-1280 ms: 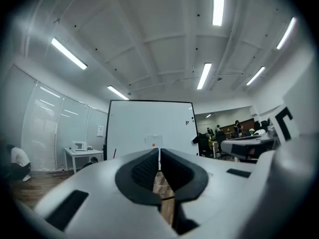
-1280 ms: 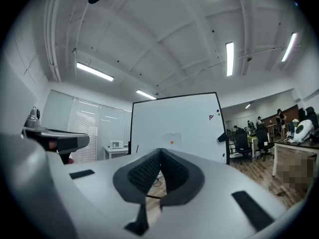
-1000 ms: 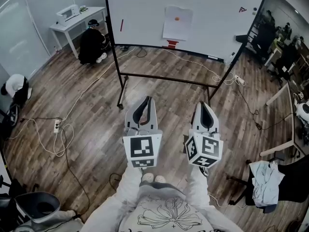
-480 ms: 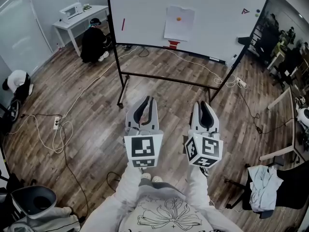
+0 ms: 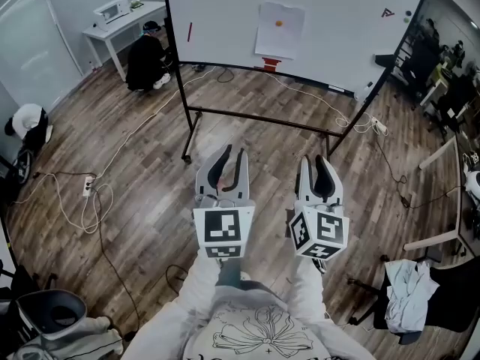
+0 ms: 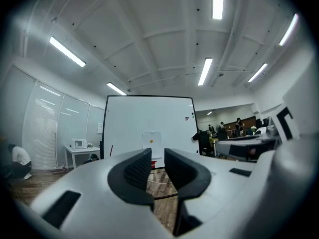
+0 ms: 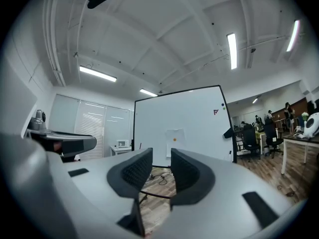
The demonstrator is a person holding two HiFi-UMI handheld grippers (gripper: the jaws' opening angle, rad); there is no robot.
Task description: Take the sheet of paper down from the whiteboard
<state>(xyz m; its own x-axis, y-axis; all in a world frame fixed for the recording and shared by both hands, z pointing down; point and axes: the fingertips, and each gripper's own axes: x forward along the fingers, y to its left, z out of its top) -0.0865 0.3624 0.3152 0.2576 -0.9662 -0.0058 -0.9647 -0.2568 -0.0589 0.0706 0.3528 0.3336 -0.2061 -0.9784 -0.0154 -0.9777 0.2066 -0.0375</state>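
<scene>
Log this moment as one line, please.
phase: pre-grasp | sheet of paper: on whiteboard | left gripper: opening, empty | right gripper: opening, empty

Whiteboard [image 5: 337, 21]: open floor [image 5: 150, 163] before it, free passage. Low crossbar [image 5: 262, 121] beneath it. Cables [image 5: 97, 205] lower left of it; crouching person [image 5: 146, 55] at its left edge.

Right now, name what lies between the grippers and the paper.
Head view: wood floor, the stand's crossbar, a cable. Left gripper and right gripper jaws opening, empty.
</scene>
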